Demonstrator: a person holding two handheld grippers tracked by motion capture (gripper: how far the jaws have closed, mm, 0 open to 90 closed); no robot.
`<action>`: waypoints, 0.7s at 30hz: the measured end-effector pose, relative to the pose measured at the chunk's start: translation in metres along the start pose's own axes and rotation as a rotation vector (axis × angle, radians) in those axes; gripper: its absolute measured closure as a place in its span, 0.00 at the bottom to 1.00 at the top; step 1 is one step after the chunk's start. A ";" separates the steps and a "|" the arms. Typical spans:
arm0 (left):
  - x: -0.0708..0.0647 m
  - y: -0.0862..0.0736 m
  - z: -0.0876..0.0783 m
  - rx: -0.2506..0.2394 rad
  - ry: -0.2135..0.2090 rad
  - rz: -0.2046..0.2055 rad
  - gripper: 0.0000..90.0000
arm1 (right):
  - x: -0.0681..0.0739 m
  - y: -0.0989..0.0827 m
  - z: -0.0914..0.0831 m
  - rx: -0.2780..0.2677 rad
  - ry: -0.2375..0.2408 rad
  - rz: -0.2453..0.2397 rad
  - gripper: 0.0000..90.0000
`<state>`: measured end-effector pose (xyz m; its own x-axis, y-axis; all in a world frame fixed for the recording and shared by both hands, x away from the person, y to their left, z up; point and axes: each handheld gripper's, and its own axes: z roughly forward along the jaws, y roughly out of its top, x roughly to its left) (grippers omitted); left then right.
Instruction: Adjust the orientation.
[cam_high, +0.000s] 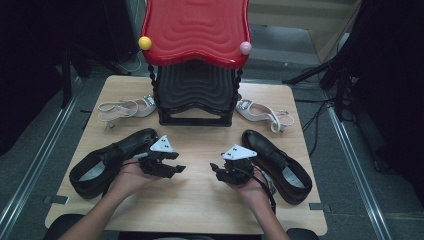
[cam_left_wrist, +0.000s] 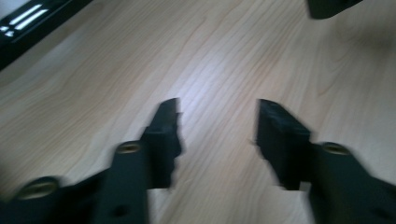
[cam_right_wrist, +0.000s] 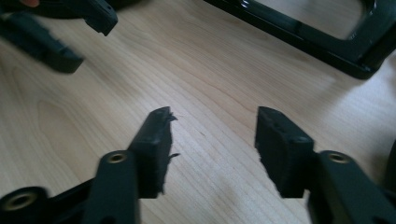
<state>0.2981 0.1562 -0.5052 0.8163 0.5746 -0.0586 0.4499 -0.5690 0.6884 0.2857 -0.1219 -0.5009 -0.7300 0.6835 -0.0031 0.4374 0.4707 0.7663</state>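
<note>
Nearest the high camera, two forearms coming in from the bottom edge, each hand holding a gripper above the bare middle of the wooden table (cam_high: 195, 200). Left gripper (cam_high: 176, 166) aimed inward toward the centre, jaws spread with nothing between them; in the left gripper view (cam_left_wrist: 218, 135), only wood grain in the gap. Right gripper (cam_high: 216, 170) aimed inward too, facing the left one, jaws likewise spread and empty; in the right gripper view (cam_right_wrist: 212, 140), bare tabletop between the pads, with the left gripper's black jaws (cam_right_wrist: 60, 32) farther off at the upper left.

Just behind the left hand, a black leather shoe (cam_high: 107, 160) lying on its sole, toe toward the middle of the table, close beside the left gripper. Just behind the right hand, the matching black shoe (cam_high: 280, 162), toe also pointing inward, close to the right gripper.

Farther back, a white strappy sandal (cam_high: 125, 108) at the left and its partner (cam_high: 265, 114) at the right, either side of a two-tier shoe rack (cam_high: 196, 30) with a red wavy top shelf and a black lower shelf, standing at the table's far edge. Rack's black base frame (cam_right_wrist: 303, 32) visible in the right gripper view.
</note>
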 end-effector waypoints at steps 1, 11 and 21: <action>0.000 0.000 0.000 0.000 0.000 0.000 0.57 | -0.002 0.001 0.001 0.018 0.025 0.020 0.56; 0.005 0.002 -0.003 -0.009 -0.111 -0.051 0.40 | -0.007 -0.003 0.004 0.048 0.081 0.031 0.69; -0.004 0.003 -0.005 0.005 -0.093 -0.006 0.49 | -0.008 0.001 -0.002 0.039 0.096 0.025 0.65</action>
<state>0.2940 0.1549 -0.4989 0.8435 0.5212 -0.1298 0.4566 -0.5687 0.6842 0.2907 -0.1281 -0.4983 -0.7645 0.6399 0.0784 0.4749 0.4767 0.7398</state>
